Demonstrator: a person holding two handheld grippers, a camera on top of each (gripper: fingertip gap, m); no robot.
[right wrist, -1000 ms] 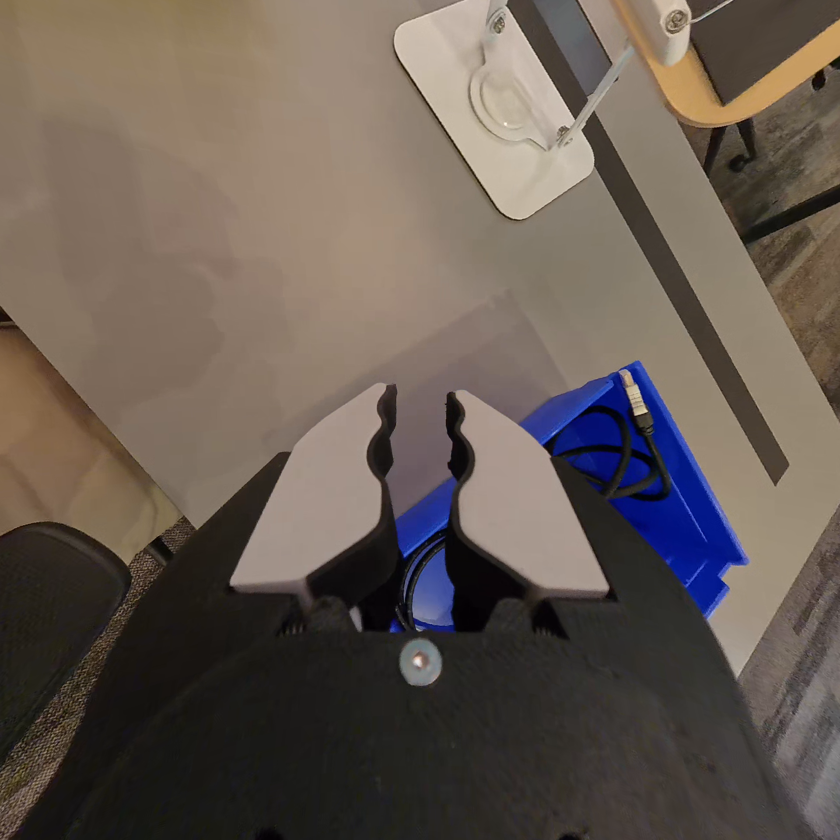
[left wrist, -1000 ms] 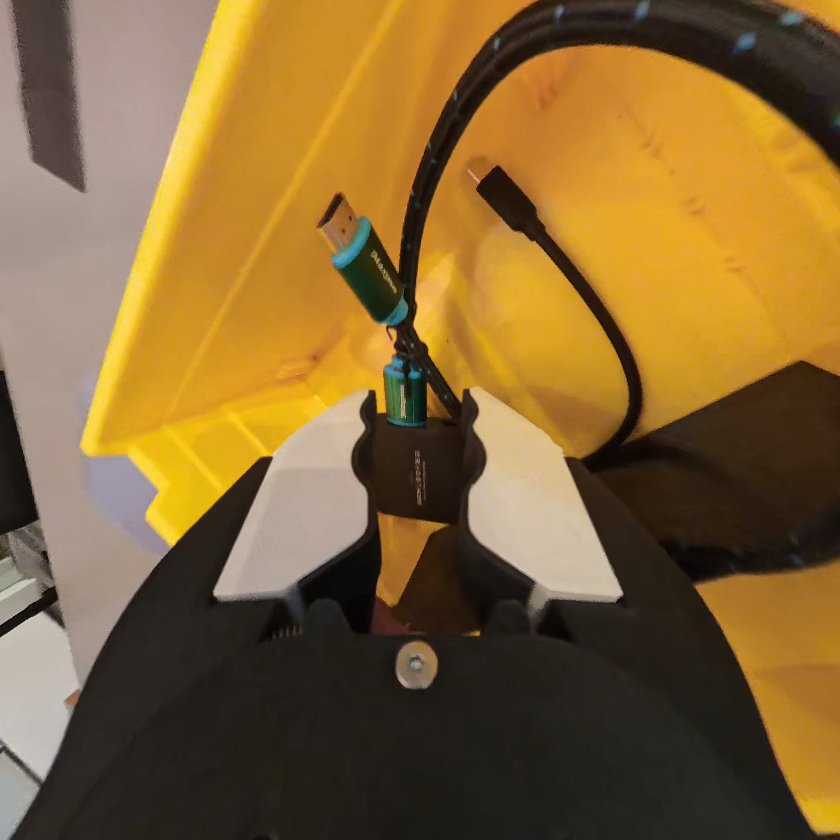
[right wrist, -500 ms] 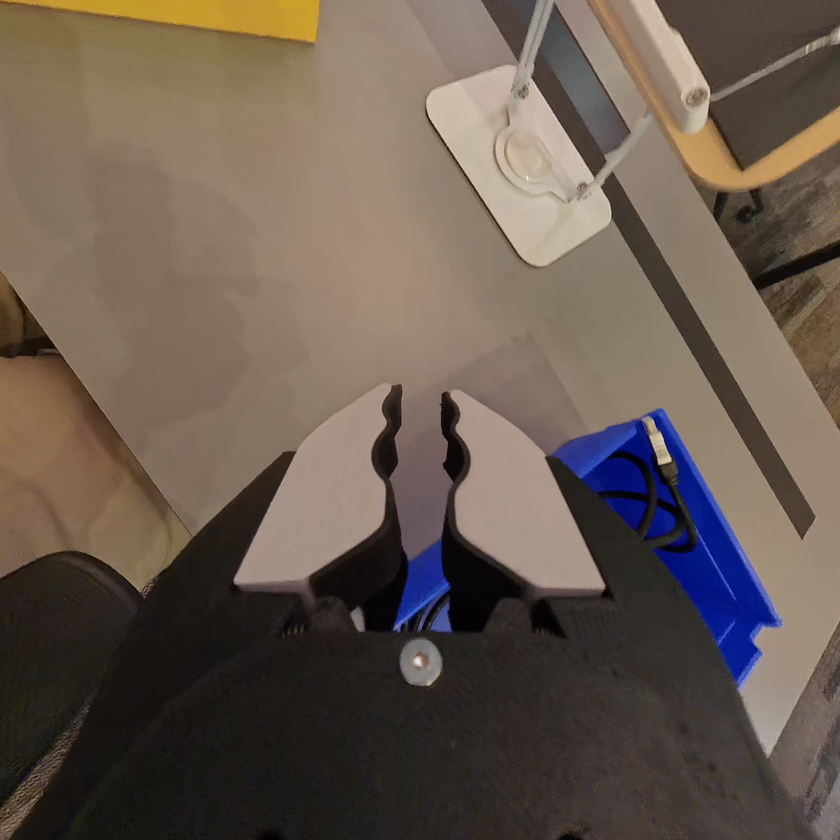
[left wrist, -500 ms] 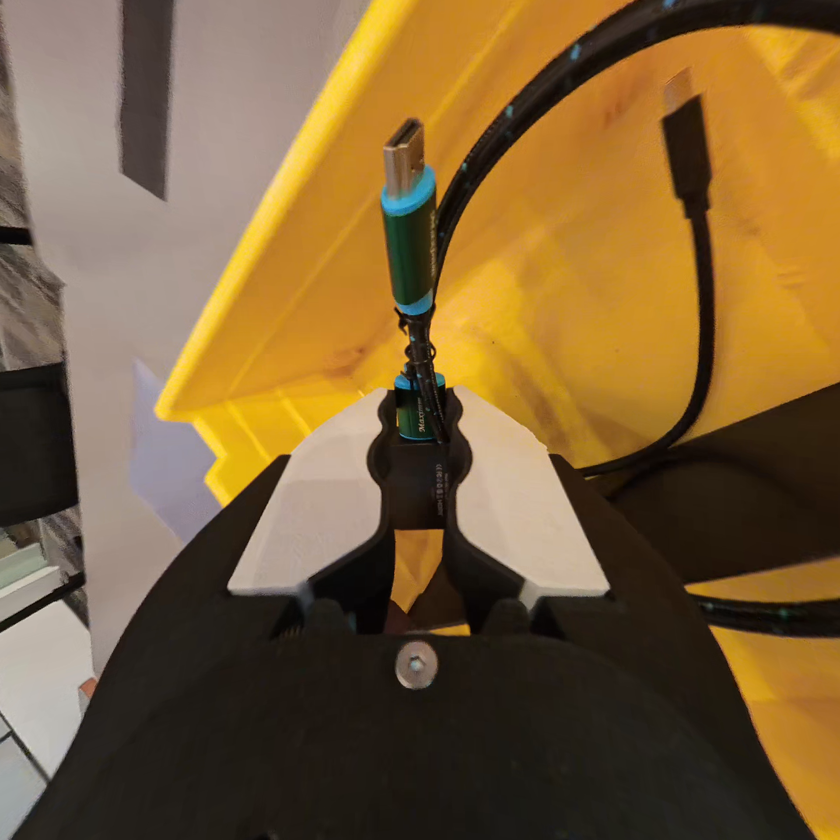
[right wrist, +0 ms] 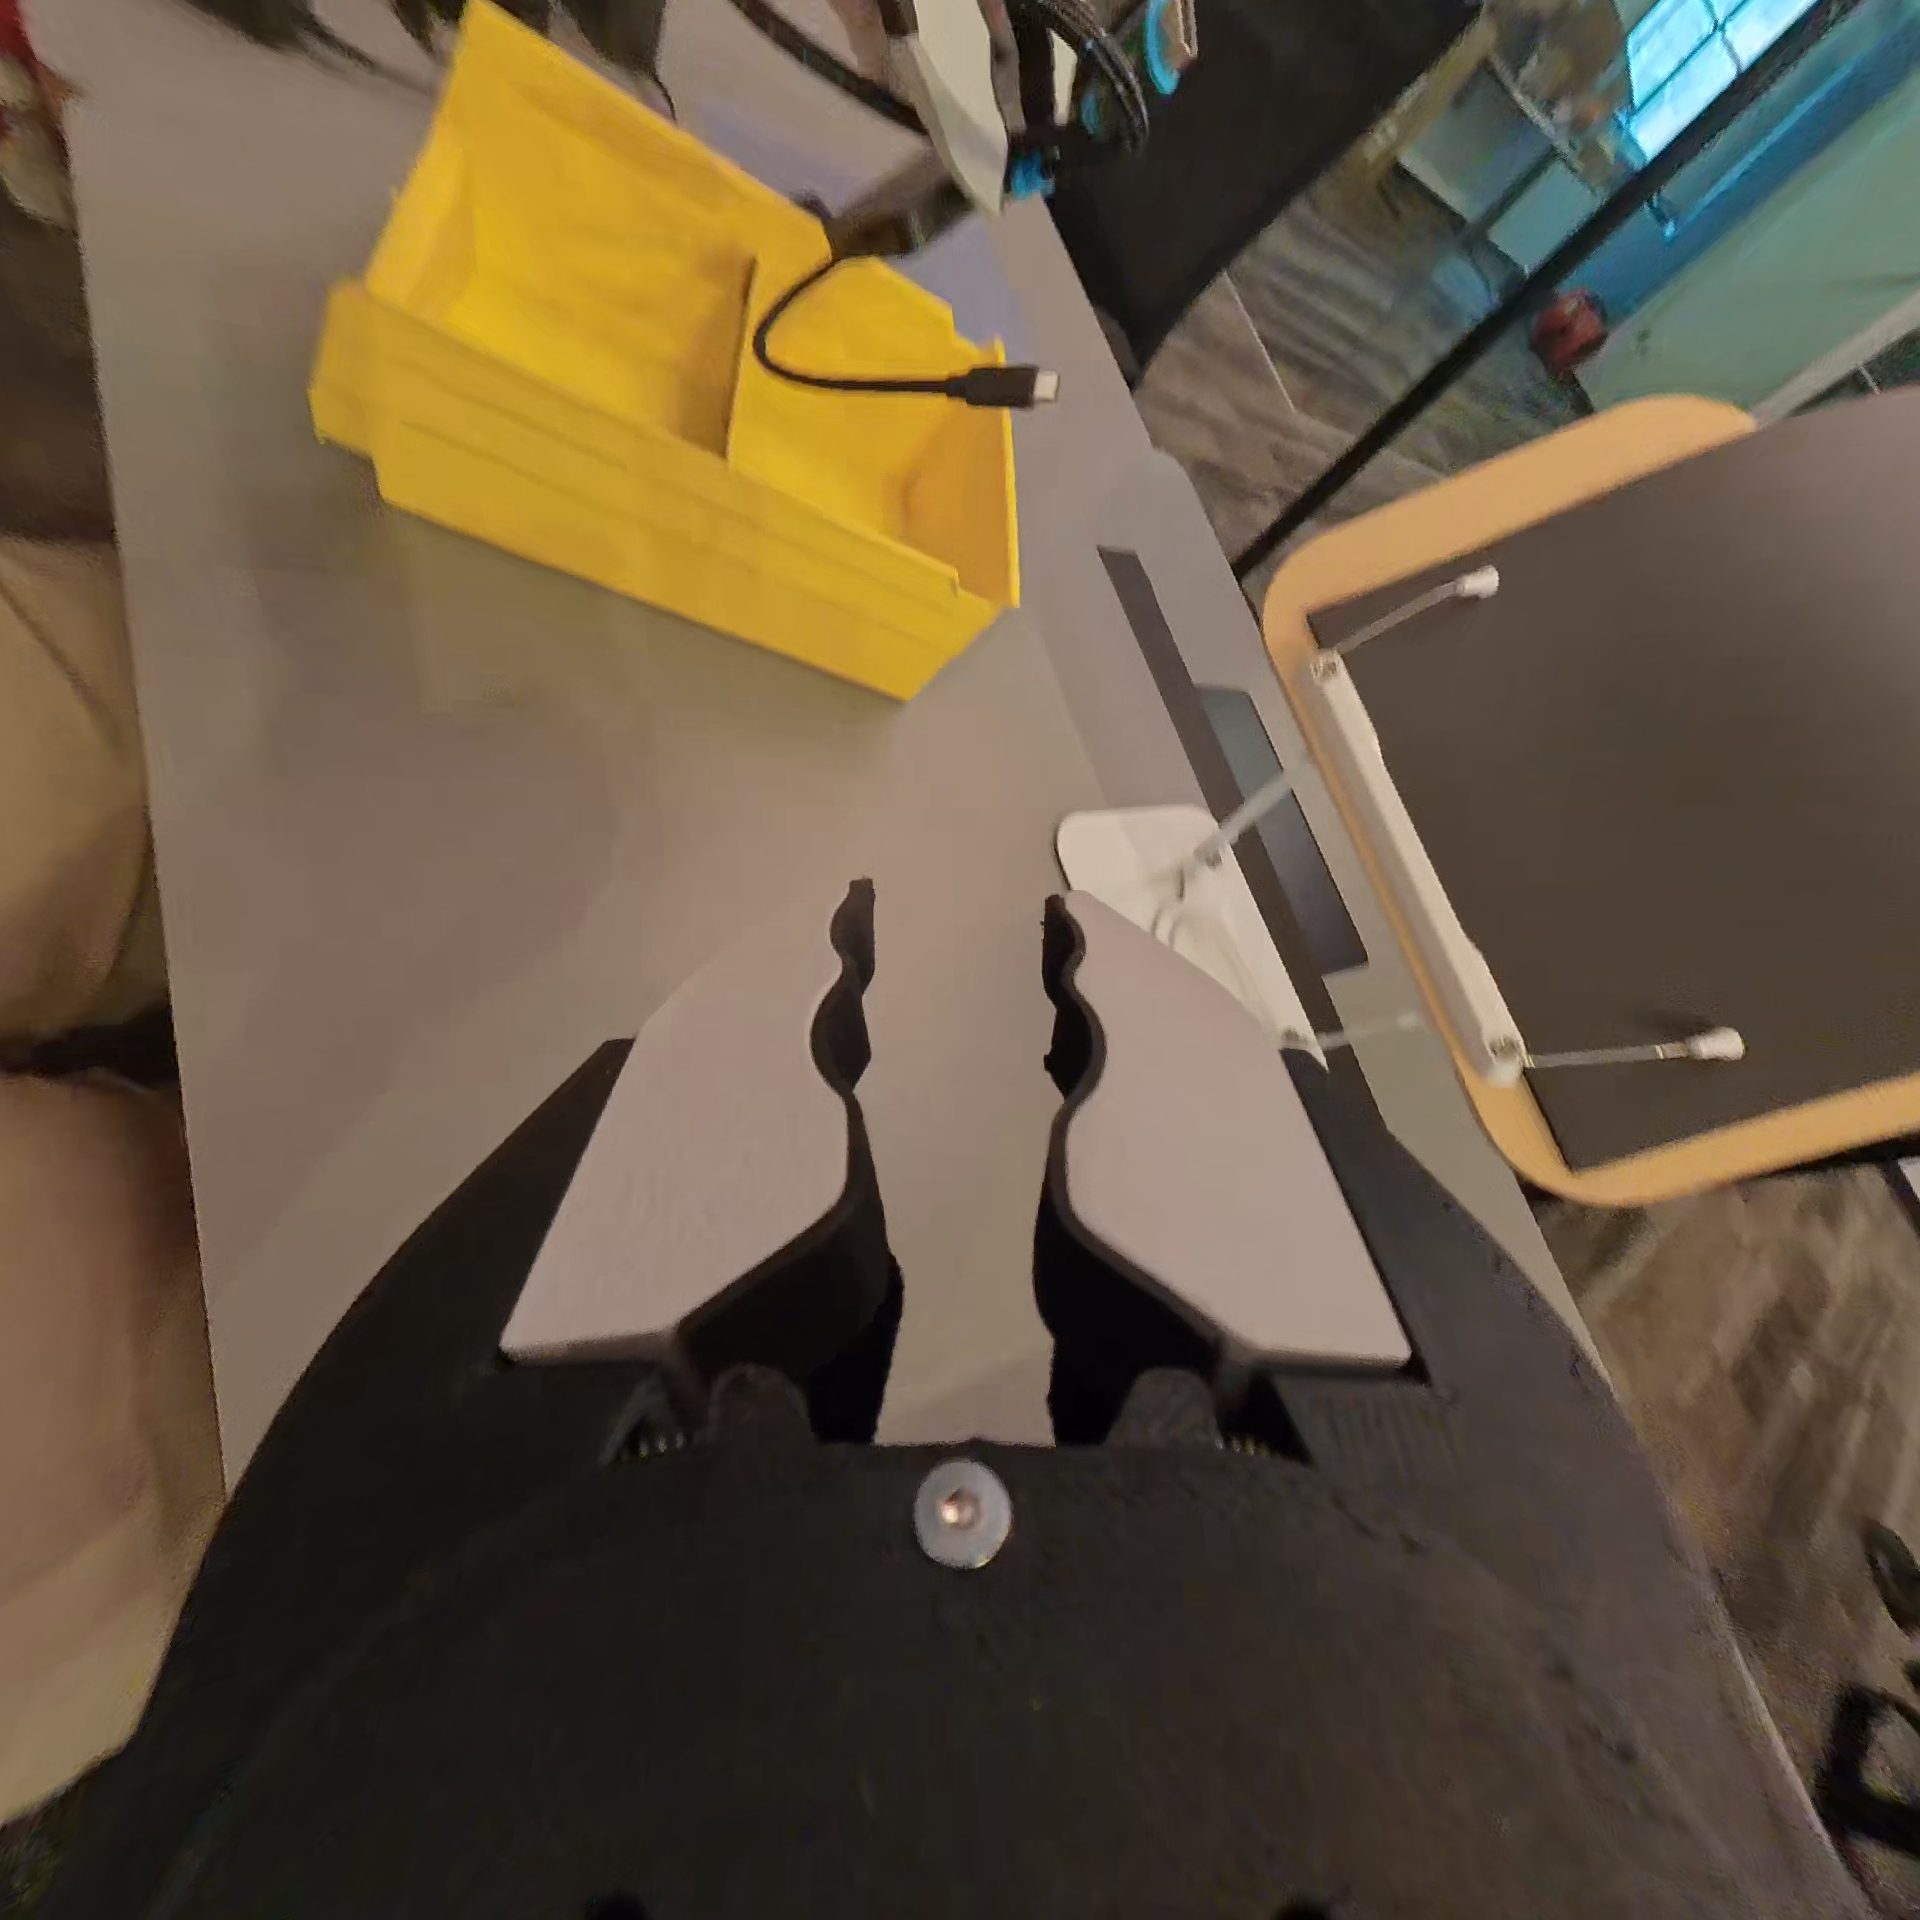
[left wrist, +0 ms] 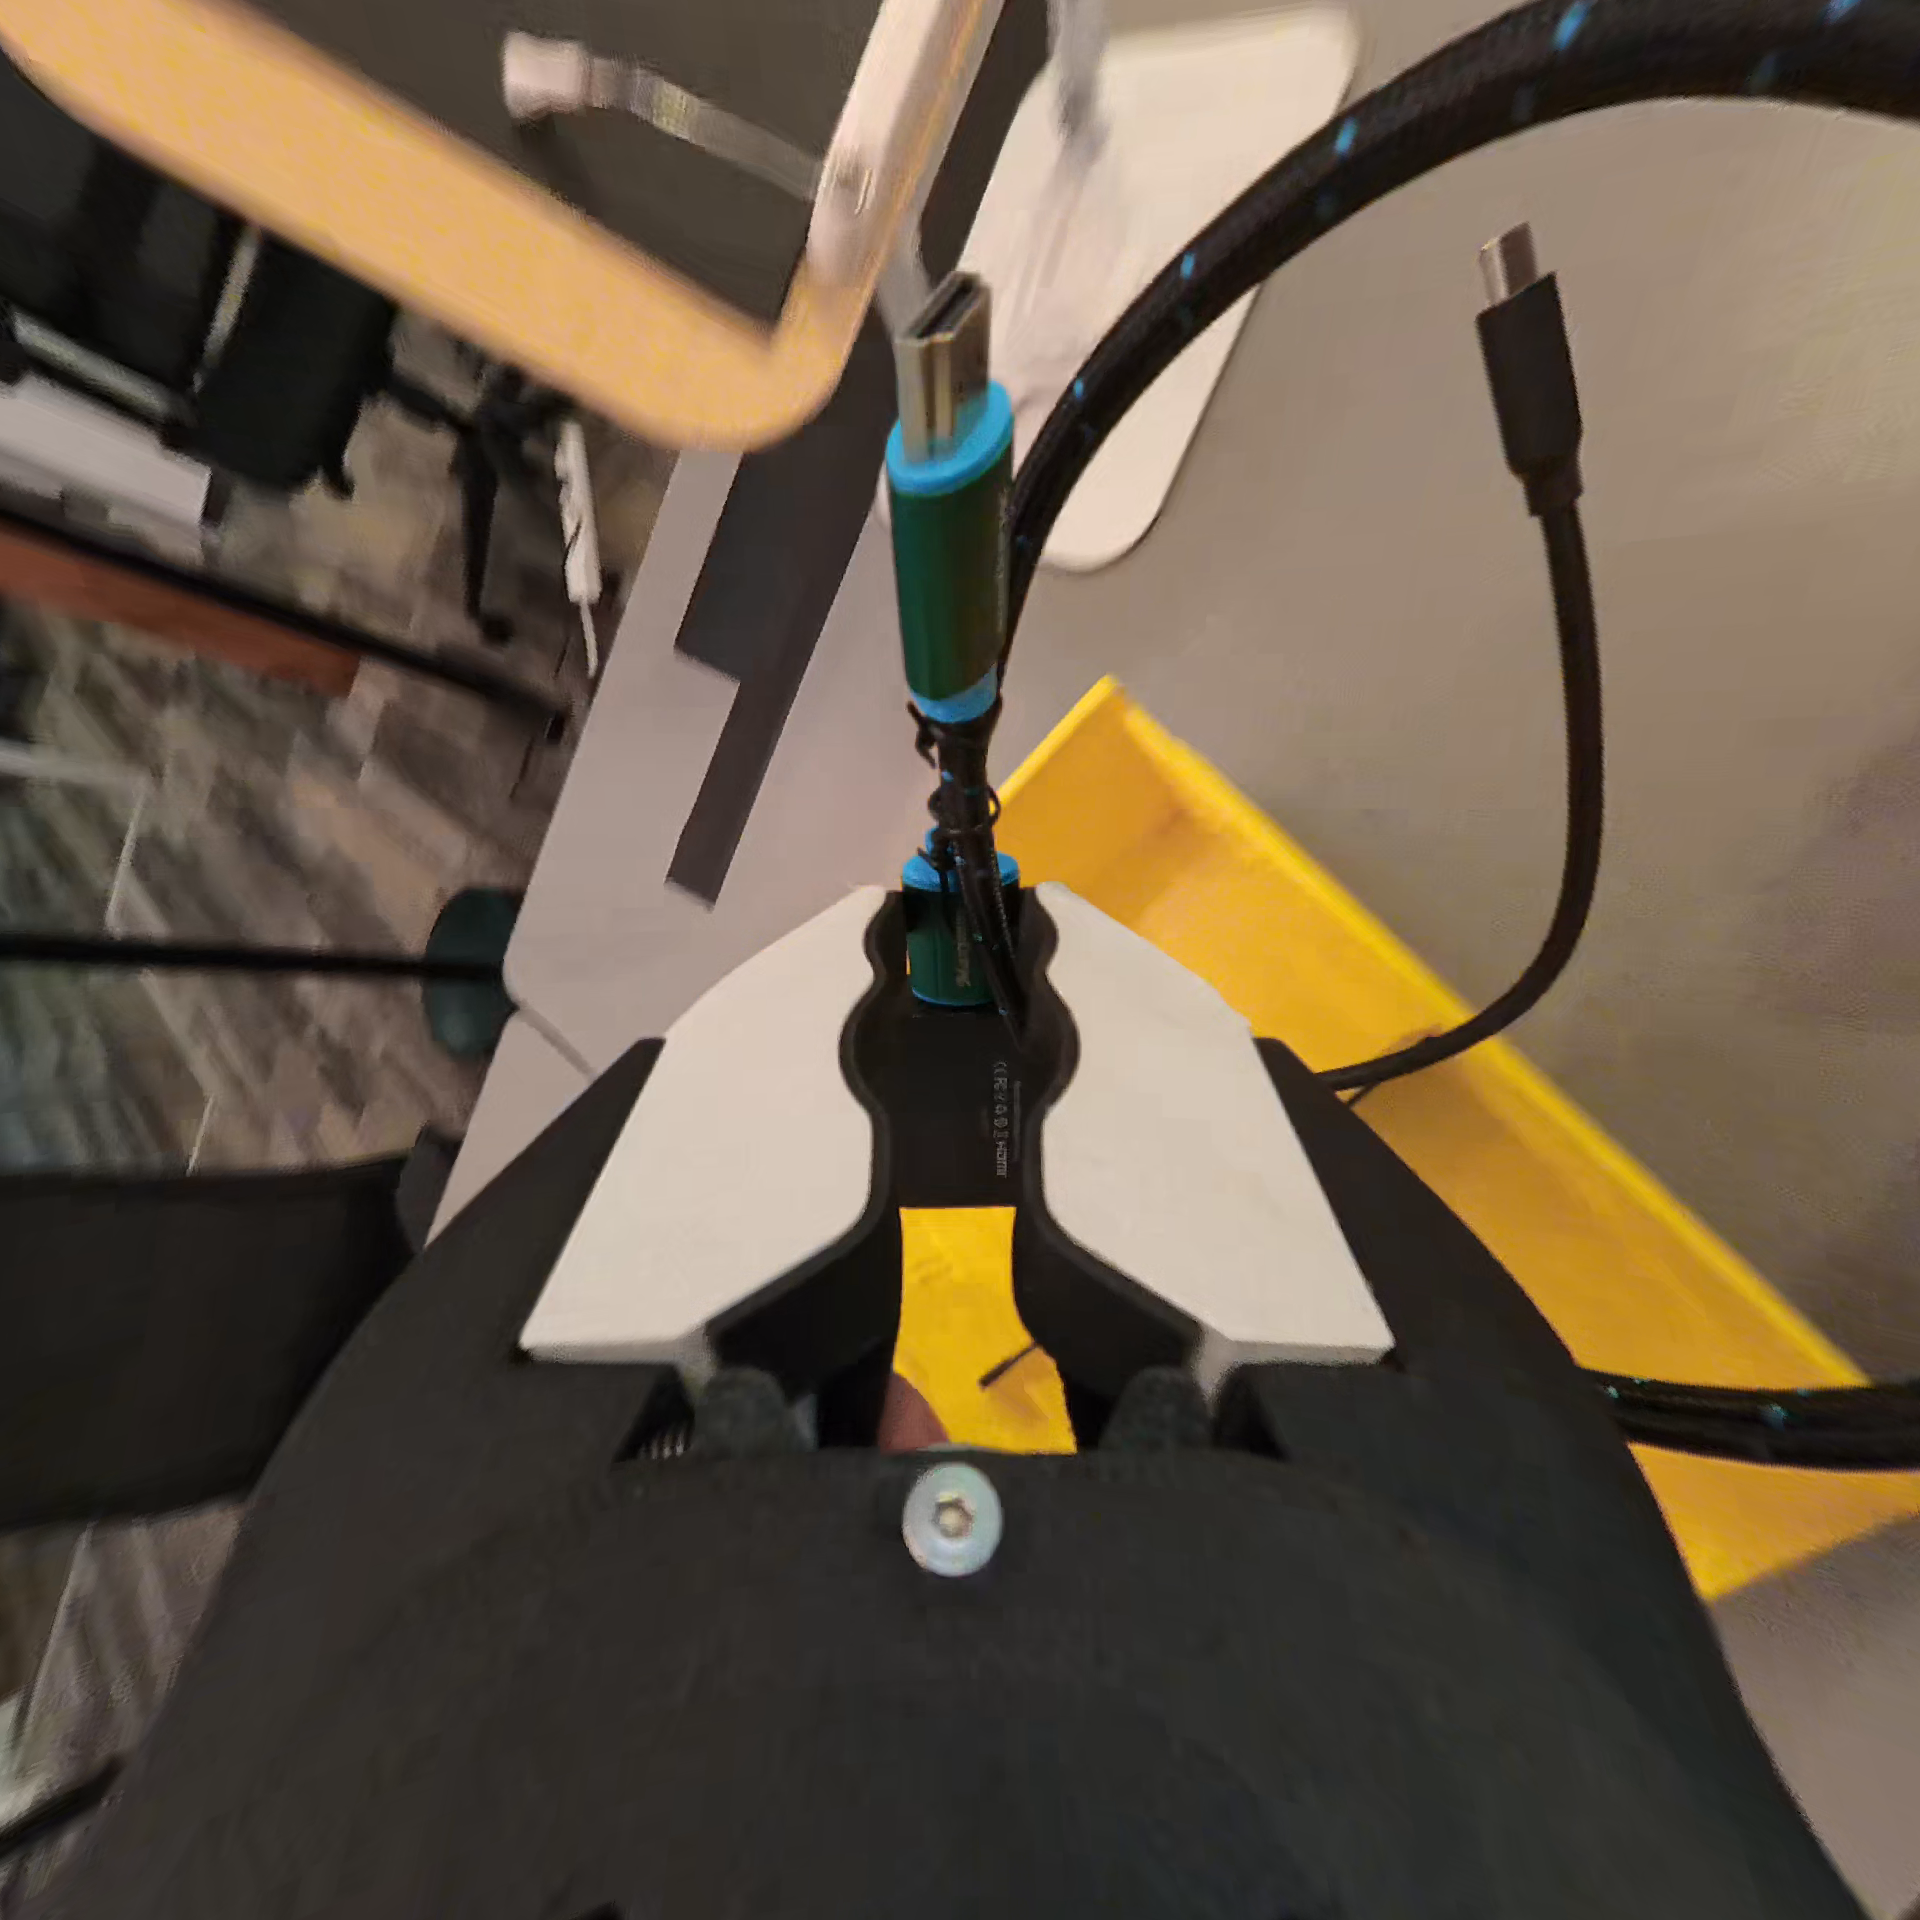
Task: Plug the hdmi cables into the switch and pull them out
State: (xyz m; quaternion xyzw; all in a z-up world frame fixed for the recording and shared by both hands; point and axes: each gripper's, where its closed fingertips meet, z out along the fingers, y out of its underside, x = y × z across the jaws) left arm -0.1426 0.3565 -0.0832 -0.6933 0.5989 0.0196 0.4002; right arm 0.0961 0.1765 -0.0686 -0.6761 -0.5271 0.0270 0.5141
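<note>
The left hand-held gripper [left wrist: 961, 935] pinches a flat black HDMI switch [left wrist: 961, 1112] between its grey fingers [left wrist: 748, 1132], holding it in the air above the yellow bin [left wrist: 1351, 1091]. One green HDMI plug [left wrist: 948, 951] with a blue collar sits at the switch's far end, apparently seated in a port. A second green HDMI plug [left wrist: 951, 540] stands free beyond it, its bare metal tip pointing away from the switch. It appears tied to the cable there by a thin dark twist, though that part is too small to be sure.

The main risk, as I judge it, is the thick braided HDMI cable [left wrist: 1195, 291], black flecked with blue. It is stiff, arcs over the bin and likely drags on the switch. The switch casing is smooth hard plastic, held only by its narrow edges, so a sideways tug could twist it out of the scalloped fingers. The thin black USB-C lead [left wrist: 1548, 582], rubbery and springy, curls up from the bin and could snag on its wall.

The right hand-held gripper [right wrist: 951, 904] is spread and empty above the grey worktop [right wrist: 520, 831], well apart from the bin. It would need to take the free plug by its rounded metallic shell, which looks slick. A white lamp base [right wrist: 1122, 842] lies beyond the bin and could be knocked.
</note>
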